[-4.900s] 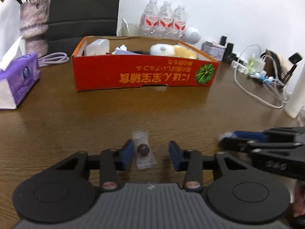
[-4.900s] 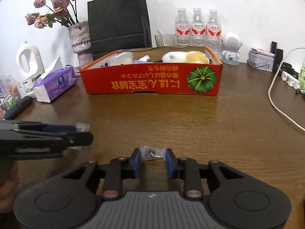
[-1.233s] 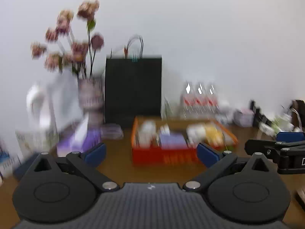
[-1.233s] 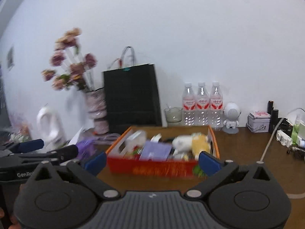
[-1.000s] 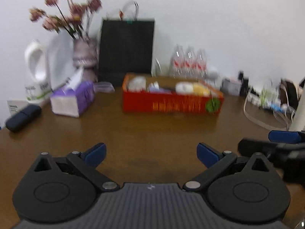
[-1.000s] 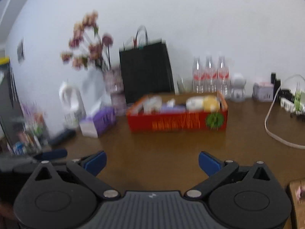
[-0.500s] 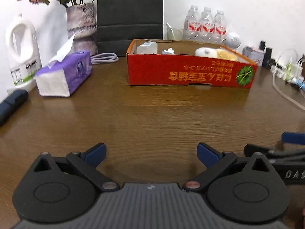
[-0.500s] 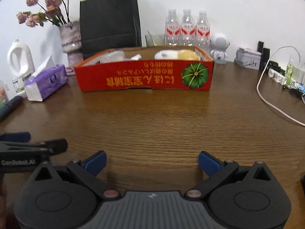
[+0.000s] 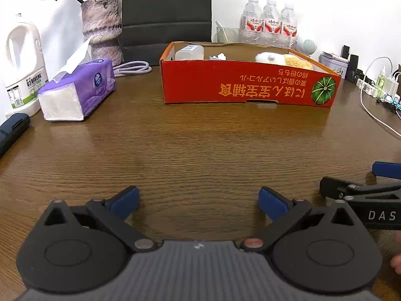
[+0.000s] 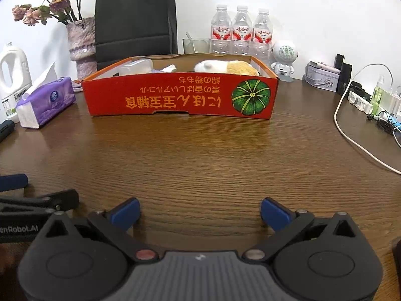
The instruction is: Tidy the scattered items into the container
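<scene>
The red cardboard box stands on the wooden table ahead of both grippers; it also shows in the right wrist view. Inside it lie a white and yellow plush toy, a clear plastic container and crumpled paper. My left gripper is open and empty, low over bare table. My right gripper is open and empty, beside it at the same depth. Each gripper shows at the edge of the other's view.
A purple tissue pack, a white jug and a flower vase stand at the left. A black bag and water bottles are behind the box. White cables and a power strip lie at the right.
Both grippers, earlier shut on small wrapped items, opened wide, swung up and back, and have now come down low over the table well short of the box.
</scene>
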`<control>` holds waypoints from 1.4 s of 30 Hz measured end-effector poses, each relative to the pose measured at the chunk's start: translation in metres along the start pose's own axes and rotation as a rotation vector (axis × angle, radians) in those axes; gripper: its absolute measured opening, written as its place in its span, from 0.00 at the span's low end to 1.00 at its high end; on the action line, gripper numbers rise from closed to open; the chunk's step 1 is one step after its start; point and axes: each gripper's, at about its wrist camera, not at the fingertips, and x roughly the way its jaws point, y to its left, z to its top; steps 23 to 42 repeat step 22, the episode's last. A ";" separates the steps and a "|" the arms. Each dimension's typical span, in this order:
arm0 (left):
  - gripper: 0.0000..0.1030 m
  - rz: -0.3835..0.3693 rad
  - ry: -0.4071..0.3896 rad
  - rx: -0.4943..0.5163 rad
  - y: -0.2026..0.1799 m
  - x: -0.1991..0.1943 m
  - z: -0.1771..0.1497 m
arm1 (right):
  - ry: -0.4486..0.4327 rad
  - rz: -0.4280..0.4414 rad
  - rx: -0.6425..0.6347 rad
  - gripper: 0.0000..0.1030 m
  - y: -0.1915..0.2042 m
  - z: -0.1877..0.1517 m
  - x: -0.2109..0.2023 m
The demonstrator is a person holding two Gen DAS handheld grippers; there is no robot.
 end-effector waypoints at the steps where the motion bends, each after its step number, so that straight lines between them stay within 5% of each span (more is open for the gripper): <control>1: 1.00 0.004 0.000 -0.003 0.000 0.000 0.000 | 0.000 0.000 0.000 1.00 0.000 0.000 0.000; 42: 1.00 0.010 0.000 -0.009 -0.001 0.000 0.000 | 0.001 -0.003 0.003 1.00 -0.001 0.001 0.001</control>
